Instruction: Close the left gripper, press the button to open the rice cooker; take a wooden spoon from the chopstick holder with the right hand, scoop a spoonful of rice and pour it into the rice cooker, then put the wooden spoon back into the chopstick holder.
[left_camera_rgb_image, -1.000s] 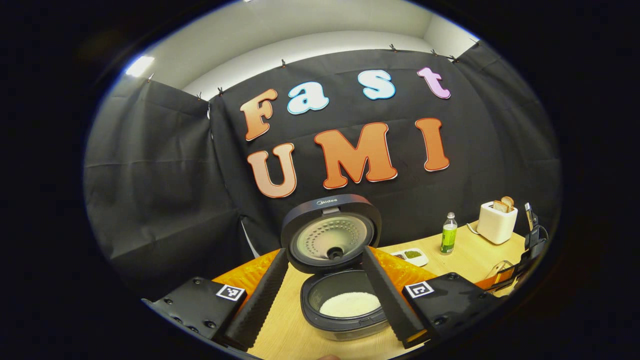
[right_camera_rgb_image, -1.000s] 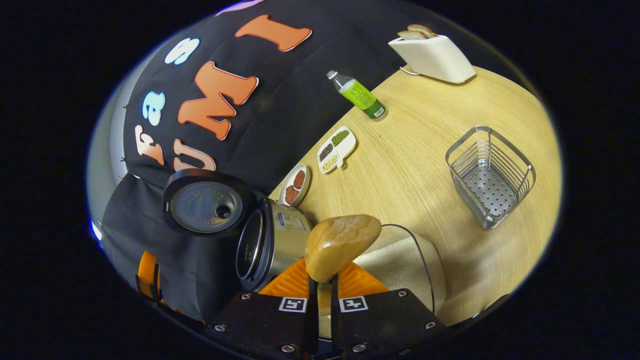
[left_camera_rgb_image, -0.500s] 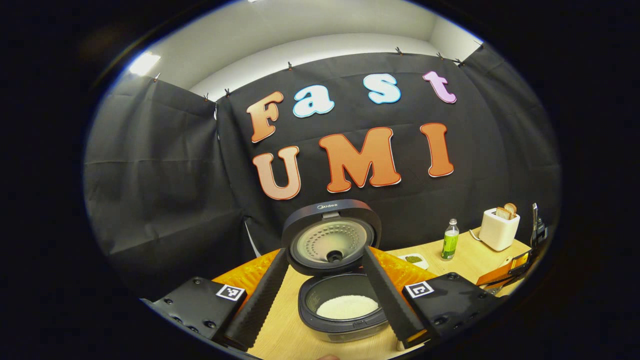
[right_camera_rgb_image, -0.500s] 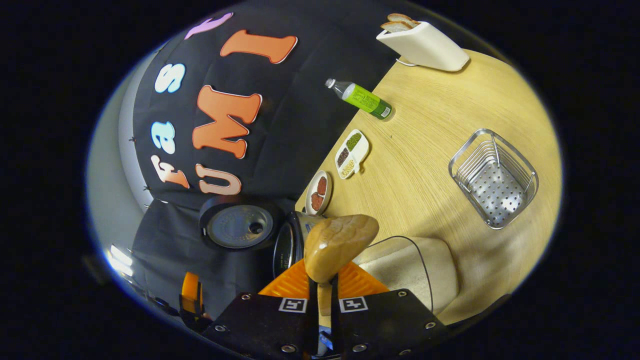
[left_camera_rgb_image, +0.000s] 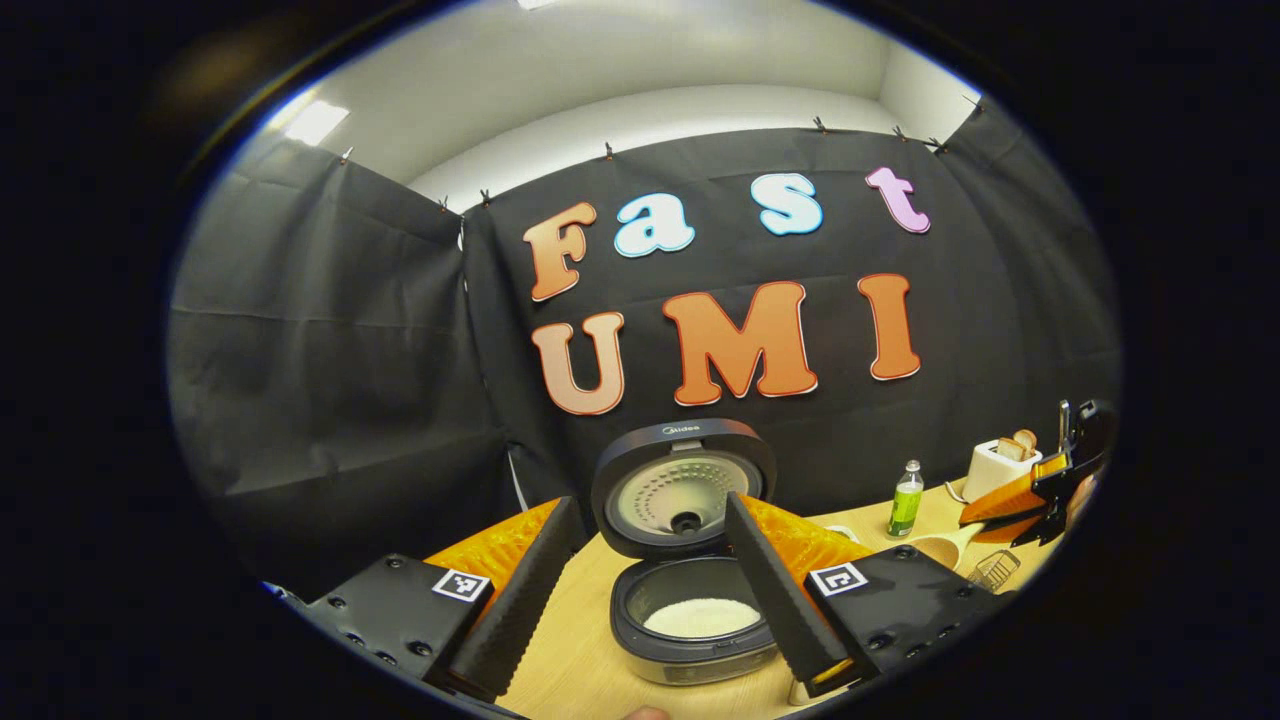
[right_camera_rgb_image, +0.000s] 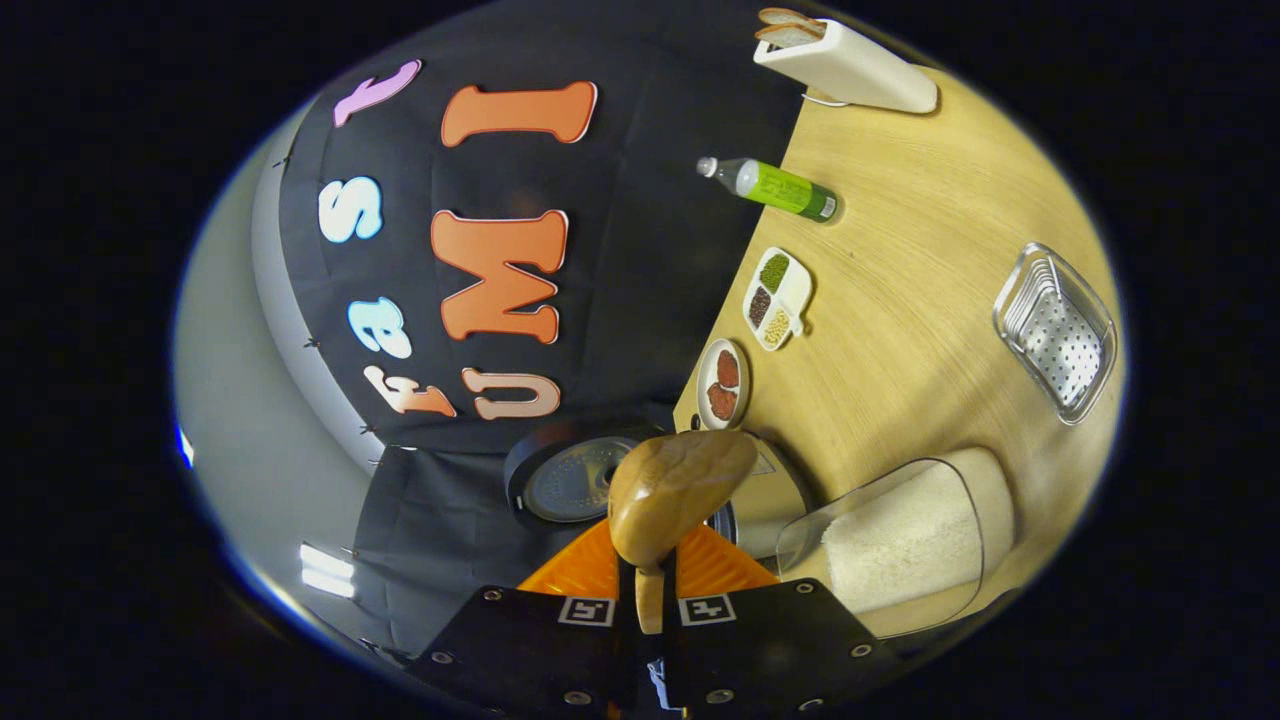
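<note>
1. Wooden tabletop (left_camera_rgb_image: 590, 660) lies under your left gripper (left_camera_rgb_image: 650, 590) in the left gripper view; its two fingers stand spread wide apart and grip nothing.
2. Between and beyond those fingers you see the rice cooker (left_camera_rgb_image: 695, 625) with its lid (left_camera_rgb_image: 685, 485) swung up and upright, and white rice (left_camera_rgb_image: 703, 617) in the inner pot.
3. At the right edge of the same view your right gripper (left_camera_rgb_image: 1040, 490) hangs above the table, with the pale bowl of the wooden spoon (left_camera_rgb_image: 940, 548) reaching out from it toward the cooker.
4. Behind it stand a green bottle (left_camera_rgb_image: 906, 498) and a white toaster (left_camera_rgb_image: 995, 462) with bread in it; part of the wire chopstick holder (left_camera_rgb_image: 993, 568) shows just below the spoon.
5. In the right gripper view your right gripper (right_camera_rgb_image: 648, 590) is clamped on the spoon's handle, both fingers pressing it, and the spoon bowl (right_camera_rgb_image: 680, 490) sticks up in front of the camera.
6. The view is rolled, so the table (right_camera_rgb_image: 900, 330) runs up the right side. The cooker (right_camera_rgb_image: 770, 500) and its raised lid (right_camera_rgb_image: 570, 485) sit right behind the spoon bowl.
7. A clear container of rice (right_camera_rgb_image: 900, 545) lies just beside the cooker.
8. The chopstick holder (right_camera_rgb_image: 1058, 335) stands well apart near the far right edge.
9. Two small dishes of beans (right_camera_rgb_image: 775, 298) and (right_camera_rgb_image: 722, 383) lie along the wall, with the bottle (right_camera_rgb_image: 775, 187) and toaster (right_camera_rgb_image: 850, 65) beyond.
</note>
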